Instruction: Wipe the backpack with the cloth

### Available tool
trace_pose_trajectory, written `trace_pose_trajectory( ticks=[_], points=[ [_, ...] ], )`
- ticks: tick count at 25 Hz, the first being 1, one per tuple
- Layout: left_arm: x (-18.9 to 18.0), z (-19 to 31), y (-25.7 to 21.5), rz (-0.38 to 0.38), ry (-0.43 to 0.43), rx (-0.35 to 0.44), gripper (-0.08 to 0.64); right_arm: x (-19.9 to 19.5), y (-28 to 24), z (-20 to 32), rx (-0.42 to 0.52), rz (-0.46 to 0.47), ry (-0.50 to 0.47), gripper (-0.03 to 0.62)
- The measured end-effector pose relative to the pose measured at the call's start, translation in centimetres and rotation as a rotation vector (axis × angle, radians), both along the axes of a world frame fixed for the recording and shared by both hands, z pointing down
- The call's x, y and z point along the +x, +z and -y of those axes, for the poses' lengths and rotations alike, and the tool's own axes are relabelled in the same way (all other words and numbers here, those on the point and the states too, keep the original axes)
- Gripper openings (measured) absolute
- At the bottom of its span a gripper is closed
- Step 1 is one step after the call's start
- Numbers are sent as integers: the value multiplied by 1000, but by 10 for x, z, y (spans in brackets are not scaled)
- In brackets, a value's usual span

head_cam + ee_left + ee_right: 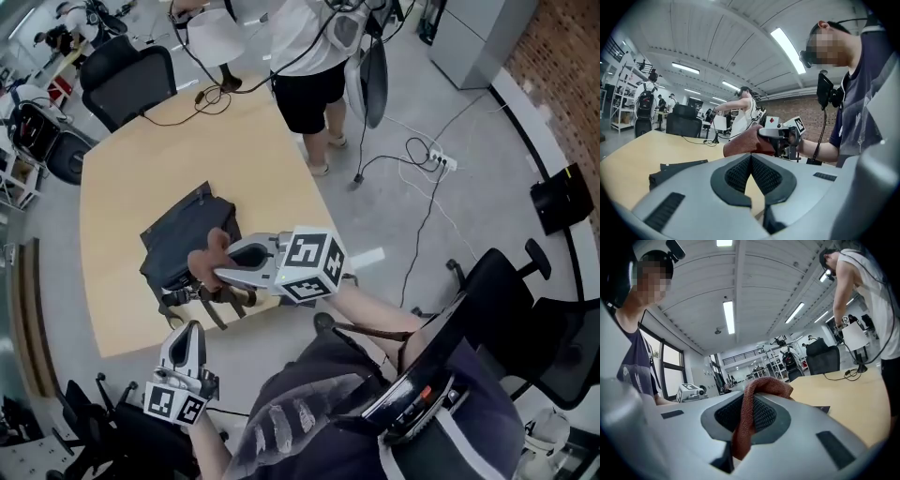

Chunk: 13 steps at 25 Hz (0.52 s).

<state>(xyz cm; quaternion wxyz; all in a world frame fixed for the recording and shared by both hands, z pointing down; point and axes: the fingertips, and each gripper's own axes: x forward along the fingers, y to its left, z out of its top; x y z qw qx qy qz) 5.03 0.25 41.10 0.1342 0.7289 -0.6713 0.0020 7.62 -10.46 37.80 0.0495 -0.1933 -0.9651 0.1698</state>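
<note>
A dark grey backpack (186,242) lies flat on the wooden table (122,187), its straps trailing toward the near edge. My right gripper (223,267) is shut on a reddish-brown cloth (208,253), held over the backpack's near right part. In the right gripper view the cloth (751,409) hangs pinched between the jaws. My left gripper (185,335) sits at the table's near edge, below the backpack, jaws together and holding nothing. In the left gripper view the backpack (670,169) lies ahead at left, and the cloth (746,143) shows in the right gripper beyond.
A person in a white top (305,56) stands at the table's far right corner. Black office chairs (127,80) stand at the far side and another chair (525,300) to my right. Cables and a power strip (439,159) lie on the floor.
</note>
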Motion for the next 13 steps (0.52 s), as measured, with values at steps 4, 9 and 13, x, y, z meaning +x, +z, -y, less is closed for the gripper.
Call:
trace_pose_trajectory(
  ticks=[4,9,13],
  points=[
    [-2,-38,2,15,-13,1,6,-9,-2,-37,22,-10,-15,32],
    [-25,-118,8,-12,-70,28,6,-23,-1,-111,36,-32,-42,32],
    [-80,-214,30,-110,-178,-5,6,-45,15,-195,23,-76,-23,32]
  ],
)
